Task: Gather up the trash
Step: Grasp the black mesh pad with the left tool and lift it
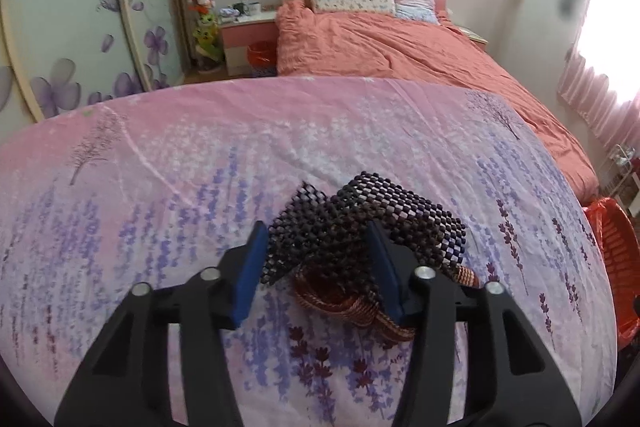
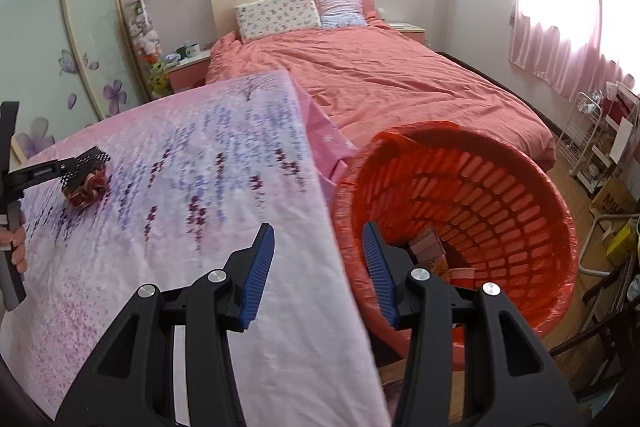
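Left claw point(image 1: 316, 251) around a beaded mat point(image 1: 404, 223) on the flowered sheet point(image 1: 200, 155), grip unclear, right claw point(image 2: 318, 247) released, empty, by the red basket point(image 2: 500, 195).

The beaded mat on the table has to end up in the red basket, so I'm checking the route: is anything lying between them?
Nothing visible does. Between the beaded mat and the red basket lies only bare floral cloth.

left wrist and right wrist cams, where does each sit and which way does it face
Left wrist: on the left gripper, angled down at the beaded mat between its jaws on the floral cover.
Right wrist: on the right gripper, facing the orange basket; a hand shows.
Shared: mat, cover, basket, bed.
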`<state>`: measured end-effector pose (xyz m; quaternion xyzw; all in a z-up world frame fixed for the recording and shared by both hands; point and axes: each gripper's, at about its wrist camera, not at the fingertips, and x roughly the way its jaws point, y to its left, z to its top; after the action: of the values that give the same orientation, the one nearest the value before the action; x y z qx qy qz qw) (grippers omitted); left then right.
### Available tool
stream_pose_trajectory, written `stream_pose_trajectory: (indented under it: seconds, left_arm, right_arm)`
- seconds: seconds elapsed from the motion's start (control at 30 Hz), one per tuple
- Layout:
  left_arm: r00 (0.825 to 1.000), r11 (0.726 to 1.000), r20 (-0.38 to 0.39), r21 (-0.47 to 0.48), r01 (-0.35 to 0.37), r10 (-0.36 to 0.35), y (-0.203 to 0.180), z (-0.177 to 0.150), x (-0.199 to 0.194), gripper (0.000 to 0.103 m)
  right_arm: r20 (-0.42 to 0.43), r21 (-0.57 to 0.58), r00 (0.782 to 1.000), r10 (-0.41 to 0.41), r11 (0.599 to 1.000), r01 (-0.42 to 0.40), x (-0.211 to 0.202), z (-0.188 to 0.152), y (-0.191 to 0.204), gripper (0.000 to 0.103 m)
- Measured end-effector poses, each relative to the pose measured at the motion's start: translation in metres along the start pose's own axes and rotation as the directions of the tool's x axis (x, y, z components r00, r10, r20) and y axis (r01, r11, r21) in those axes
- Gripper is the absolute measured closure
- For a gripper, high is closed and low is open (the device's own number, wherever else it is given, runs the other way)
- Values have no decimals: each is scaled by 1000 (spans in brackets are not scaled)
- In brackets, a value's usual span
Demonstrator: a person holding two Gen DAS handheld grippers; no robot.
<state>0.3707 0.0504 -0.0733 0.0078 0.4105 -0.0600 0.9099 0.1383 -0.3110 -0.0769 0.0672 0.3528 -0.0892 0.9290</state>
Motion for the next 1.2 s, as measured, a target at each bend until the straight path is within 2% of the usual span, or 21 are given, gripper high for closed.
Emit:
stream_pose_trajectory:
  seconds: [0.03,0.1,0.13,0.23,0.37,0.57,0.67,0.73,0.83,0.87,1.0,1.03,1.07,1.2]
  left_arm:
    - [1000,1000,-3,3,6,-6,0,0,2,75]
    - [999,999,-3,1,38,-38,2,-1,1,90]
    - [999,999,2,-1,38,-38,2,-3,-1,94]
    - [999,1000,25,0,22,-22,9,-10,-13,95]
    - [999,1000,37,-26,-7,8,37,-23,-31,95]
    - [997,997,12,-18,-76,76,74,-55,-47,95]
    - [997,996,-1,-32,-81,81,85,-67,-49,83]
    - [997,996,9,-43,-77,78,90,-68,-53,63]
    - [997,997,31,-38,-70,71,89,-67,-56,48]
    - [997,997,36,-31,-73,74,87,-65,-55,46]
    - [995,995,13,-4,-104,104,80,-59,-39,47]
    - [994,994,-12,-2,-111,111,80,-58,-34,60]
    - [994,994,-38,-6,-107,107,81,-57,-29,68]
    - [994,994,-46,-14,-104,103,83,-58,-27,71]
  right_arm:
    - [-3,-7,1000,2,1000,-2,0,0,4,56]
    - [-6,-20,1000,5,1000,-5,1,0,12,56]
    - [-8,-28,1000,7,1000,-7,1,0,16,56]
    - [-12,-45,1000,17,999,-18,3,0,27,56]
    - [-20,-65,999,38,997,-40,5,-2,43,56]
    - [-36,-117,996,82,989,-85,10,-6,80,56]
    - [-47,-143,994,102,984,-108,12,-8,98,56]
    - [-52,-165,993,111,979,-118,12,-9,110,56]
    - [-53,-188,992,114,975,-122,11,-9,118,56]
    - [-53,-194,992,113,974,-121,11,-9,120,56]
    - [-65,-197,991,117,972,-128,13,-8,131,56]
    - [-69,-199,990,121,971,-132,14,-8,135,56]
    - [-71,-200,990,124,970,-136,15,-8,137,56]
    - [-82,-196,984,158,966,-171,22,-3,157,54]
